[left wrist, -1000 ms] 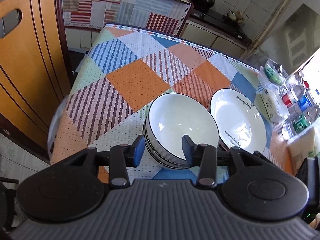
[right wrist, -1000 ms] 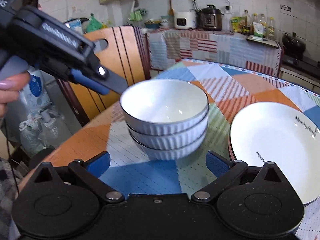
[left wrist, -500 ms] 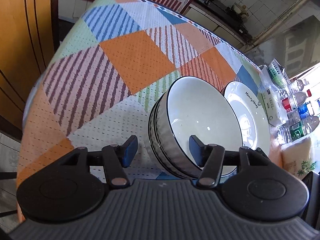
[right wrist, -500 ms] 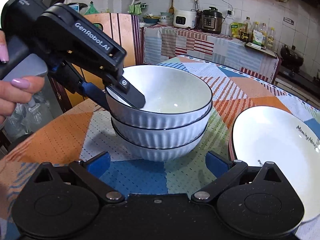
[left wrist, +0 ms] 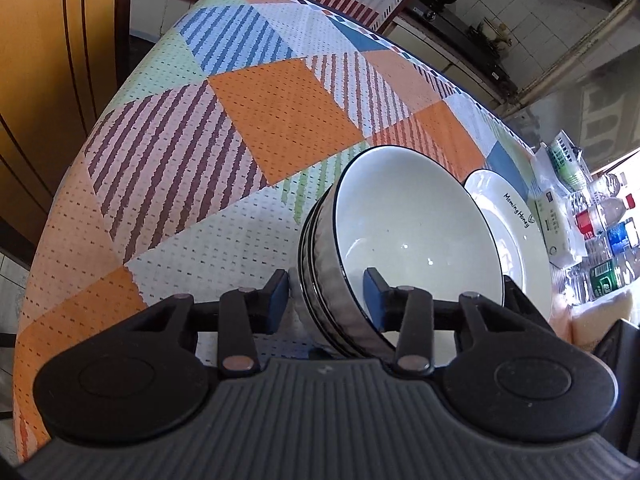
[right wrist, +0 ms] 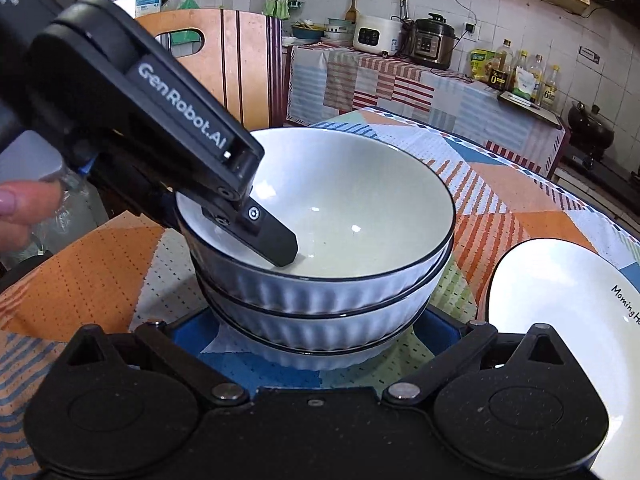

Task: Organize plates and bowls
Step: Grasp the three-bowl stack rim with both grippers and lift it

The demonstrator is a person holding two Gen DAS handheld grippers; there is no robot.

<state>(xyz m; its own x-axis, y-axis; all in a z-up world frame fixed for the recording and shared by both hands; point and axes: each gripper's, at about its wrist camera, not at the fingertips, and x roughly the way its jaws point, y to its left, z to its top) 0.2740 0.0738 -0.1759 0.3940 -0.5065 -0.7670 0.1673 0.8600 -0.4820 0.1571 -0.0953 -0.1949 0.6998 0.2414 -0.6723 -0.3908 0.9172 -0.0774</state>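
A stack of three white ribbed bowls [right wrist: 340,240] with dark rims stands on the patterned tablecloth; it also shows in the left wrist view [left wrist: 400,240]. My left gripper [left wrist: 326,296] is open and straddles the near wall of the stack, one finger inside the top bowl, one outside. In the right wrist view that inner finger [right wrist: 276,240] reaches down into the top bowl. My right gripper [right wrist: 316,344] is open wide, its jaws on either side of the stack's base. A white plate [right wrist: 568,320] with black lettering lies right of the stack; it also shows in the left wrist view [left wrist: 516,232].
The table [left wrist: 240,128] has a colourful geometric cloth. Bottles and packets [left wrist: 592,232] crowd its right edge. A wooden chair [right wrist: 224,60] stands behind the table. A counter with cookers and bottles [right wrist: 420,44] lies further back.
Both grippers have closed in on the bowl stack. The left one went from above the rim to straddling it, its jaws wider apart. The right one moved forward around the base.
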